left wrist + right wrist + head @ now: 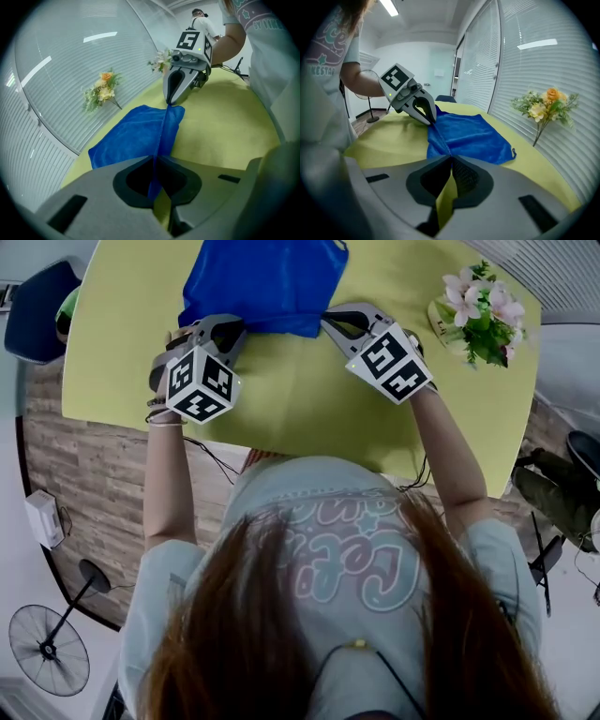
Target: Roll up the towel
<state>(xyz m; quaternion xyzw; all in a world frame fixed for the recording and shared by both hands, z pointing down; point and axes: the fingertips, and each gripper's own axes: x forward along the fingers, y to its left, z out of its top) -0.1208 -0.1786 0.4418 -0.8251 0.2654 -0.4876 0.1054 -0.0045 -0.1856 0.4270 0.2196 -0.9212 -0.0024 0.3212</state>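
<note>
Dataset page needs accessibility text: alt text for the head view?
Seen from above, a person's left gripper and right gripper each pinch a near corner of a blue towel spread on a yellow-green table. A flower bunch sits at the table's right.

- A yellow-green table (300, 399) with a rounded edge is seen from above.
- A blue towel (267, 282) is laid on its top.
- A bunch of pink flowers (483, 310) is set right of the blue towel, well apart from it.

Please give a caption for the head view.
Left gripper and right gripper pinch the blue towel by its near edge.
</note>
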